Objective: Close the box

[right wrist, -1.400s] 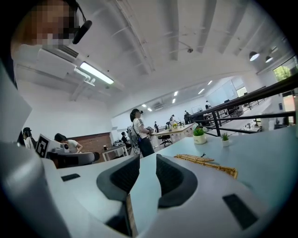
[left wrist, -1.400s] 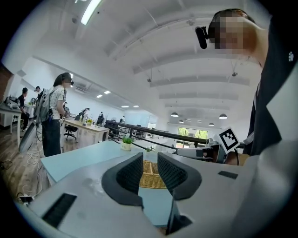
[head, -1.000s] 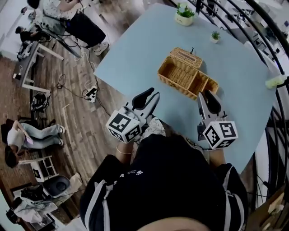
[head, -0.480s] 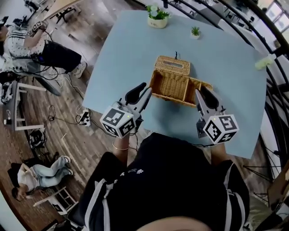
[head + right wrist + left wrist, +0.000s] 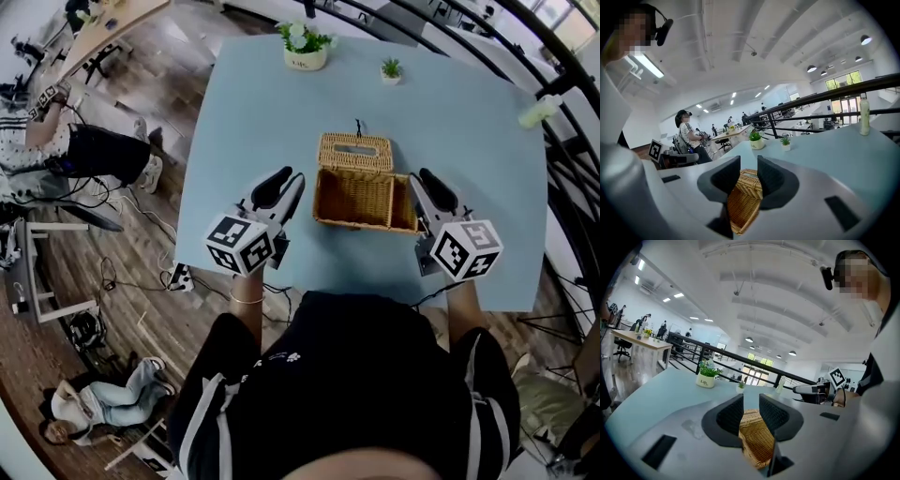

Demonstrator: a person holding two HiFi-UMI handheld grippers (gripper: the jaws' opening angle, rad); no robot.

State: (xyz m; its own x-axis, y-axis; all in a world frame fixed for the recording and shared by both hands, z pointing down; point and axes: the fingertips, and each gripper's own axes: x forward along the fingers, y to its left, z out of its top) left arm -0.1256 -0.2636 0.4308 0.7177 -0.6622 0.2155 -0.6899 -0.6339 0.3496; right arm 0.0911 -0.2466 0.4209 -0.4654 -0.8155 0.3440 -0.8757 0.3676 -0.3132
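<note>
- Head view: the left gripper (image 5: pixel 287 179), whose jaws have just been opening, and the right gripper (image 5: pixel 427 181) are both slightly parted and empty.
- Between them the wicker box (image 5: pixel 361 200) sits mid-table, long axis left-right, mouth up, with its lid (image 5: pixel 354 152) tipped back on the far side.
- Table (image 5: pixel 473 131) surface surrounds it; potted plants (image 5: pixel 305 45) stand near the far edge.

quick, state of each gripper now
Left gripper: open, jaws just been opening, nothing between them.
Right gripper: open, empty.

One box (image 5: pixel 356 222), two plants (image 5: pixel 305 45) (image 5: pixel 391 69), one bottle (image 5: pixel 865 115)
</note>
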